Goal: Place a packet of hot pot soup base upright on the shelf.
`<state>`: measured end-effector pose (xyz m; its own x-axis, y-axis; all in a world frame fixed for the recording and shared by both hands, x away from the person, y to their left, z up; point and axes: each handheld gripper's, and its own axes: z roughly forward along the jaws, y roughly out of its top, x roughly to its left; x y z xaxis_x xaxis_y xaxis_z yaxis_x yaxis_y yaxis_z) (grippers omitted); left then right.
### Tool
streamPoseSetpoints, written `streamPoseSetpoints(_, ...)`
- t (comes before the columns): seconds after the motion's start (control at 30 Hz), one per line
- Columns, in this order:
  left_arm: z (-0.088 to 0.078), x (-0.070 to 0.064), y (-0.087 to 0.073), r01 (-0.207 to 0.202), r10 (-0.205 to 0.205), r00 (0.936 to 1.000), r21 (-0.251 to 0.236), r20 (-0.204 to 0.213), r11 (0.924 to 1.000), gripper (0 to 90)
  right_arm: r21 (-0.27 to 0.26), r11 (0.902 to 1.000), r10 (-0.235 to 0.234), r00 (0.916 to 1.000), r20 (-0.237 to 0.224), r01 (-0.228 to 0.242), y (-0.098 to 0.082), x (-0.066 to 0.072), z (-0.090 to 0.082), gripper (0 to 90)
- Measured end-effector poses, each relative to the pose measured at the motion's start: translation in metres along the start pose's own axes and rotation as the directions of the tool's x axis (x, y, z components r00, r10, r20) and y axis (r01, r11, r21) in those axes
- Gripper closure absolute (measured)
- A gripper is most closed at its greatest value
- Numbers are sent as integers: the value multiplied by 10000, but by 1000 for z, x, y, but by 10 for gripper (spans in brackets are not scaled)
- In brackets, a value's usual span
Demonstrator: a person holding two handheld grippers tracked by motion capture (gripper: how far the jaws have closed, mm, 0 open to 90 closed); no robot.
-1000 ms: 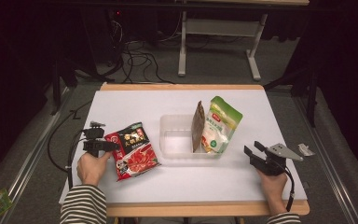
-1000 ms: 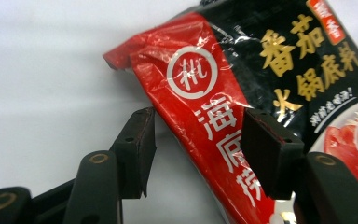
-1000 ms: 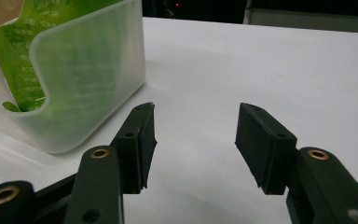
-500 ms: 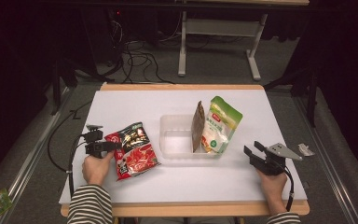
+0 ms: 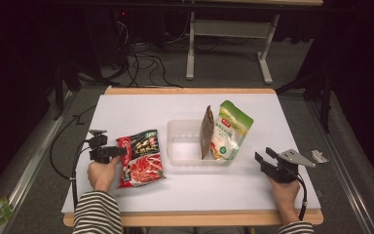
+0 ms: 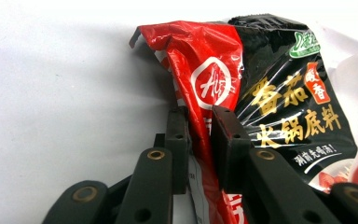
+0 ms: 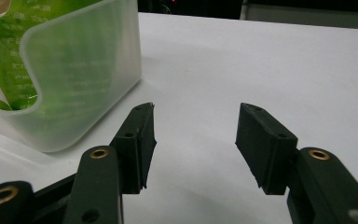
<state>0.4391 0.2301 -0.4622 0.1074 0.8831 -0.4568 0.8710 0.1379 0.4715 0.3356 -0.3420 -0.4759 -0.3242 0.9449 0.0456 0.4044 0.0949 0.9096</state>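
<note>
The red-and-black sauce packet (image 6: 261,107) lies flat on the white bench (image 5: 141,109), left of the clear tub (image 5: 187,146). My left tongs (image 6: 198,123) have just been closing and now pinch its crumpled left edge. I should lift slowly, keeping the foil from slipping. My right tongs (image 7: 196,140) rest spread and empty beside the tub, hand low on the bench.

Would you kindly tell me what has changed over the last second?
The left claw has just been closing and now pinches the edge of the red and black packet. The right claw stayed open and still, and the clear bin and its pouches kept their places.
</note>
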Motion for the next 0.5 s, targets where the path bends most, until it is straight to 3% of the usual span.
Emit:
streamPoseSetpoints(0.27,-11,-9,-4,-384,420,9977,-664,541,9971,840,-63,10000,67,10000,-50,-67,0,-1,-1,468)
streamPoseSetpoints(0.5,-29,-16,-8,-571,709,9925,-1357,993,9891,854,-62,10000,71,10000,-59,-71,0,-1,-1,465)
